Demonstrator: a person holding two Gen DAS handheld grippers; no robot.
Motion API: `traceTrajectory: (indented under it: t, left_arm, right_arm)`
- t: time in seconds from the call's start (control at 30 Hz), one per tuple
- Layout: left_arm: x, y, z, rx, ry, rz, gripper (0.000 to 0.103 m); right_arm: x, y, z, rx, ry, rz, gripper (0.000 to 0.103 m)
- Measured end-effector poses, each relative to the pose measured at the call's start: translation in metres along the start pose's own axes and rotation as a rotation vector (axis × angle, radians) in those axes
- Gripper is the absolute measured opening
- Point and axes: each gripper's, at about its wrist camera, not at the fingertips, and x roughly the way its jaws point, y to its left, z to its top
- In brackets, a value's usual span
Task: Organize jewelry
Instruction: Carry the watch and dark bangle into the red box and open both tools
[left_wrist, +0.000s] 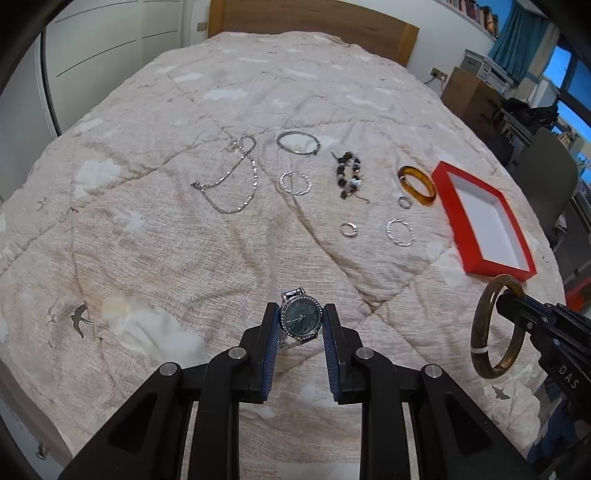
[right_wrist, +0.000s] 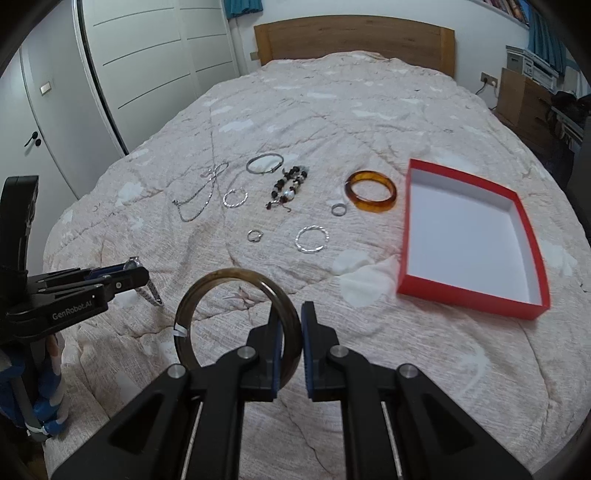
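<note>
Left gripper (left_wrist: 300, 322) clamped on wristwatch (left_wrist: 300, 319) by case edges, band dangling below; hard round case could pivot or slip out.

Right gripper (right_wrist: 291, 325) pinching 1 side of dark bangle (right_wrist: 236, 328), held above quilt (right_wrist: 369, 110); loop may swing.

Red box (right_wrist: 476, 291) empty, off right; amber bangle (right_wrist: 371, 192) lies beside it.

Quilted bed (right_wrist: 332, 110), wooden headboard (right_wrist: 354, 37), white wardrobe (right_wrist: 155, 66).

"GenRobot.AI" is printed in white on the side of the left gripper (right_wrist: 127, 275). The letters "DAS" are seen on the black body of the right gripper (left_wrist: 511, 297).
</note>
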Motion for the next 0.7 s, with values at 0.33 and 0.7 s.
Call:
traceTrajectory:
  t: [0.33, 0.7]
  left_arm:
    - [-0.013, -0.075, 0.038, 0.128, -0.028, -0.088, 0.023]
    - [0.054, -0.204, 0.095, 0.304, 0.026, -0.182, 0.023]
  right_arm:
    - [-0.040, -0.074, 0.017, 0.086, -0.089, -0.108, 0.009]
    - [-0.007, -0.181, 0.042, 0.145, -0.049, -0.228, 0.009]
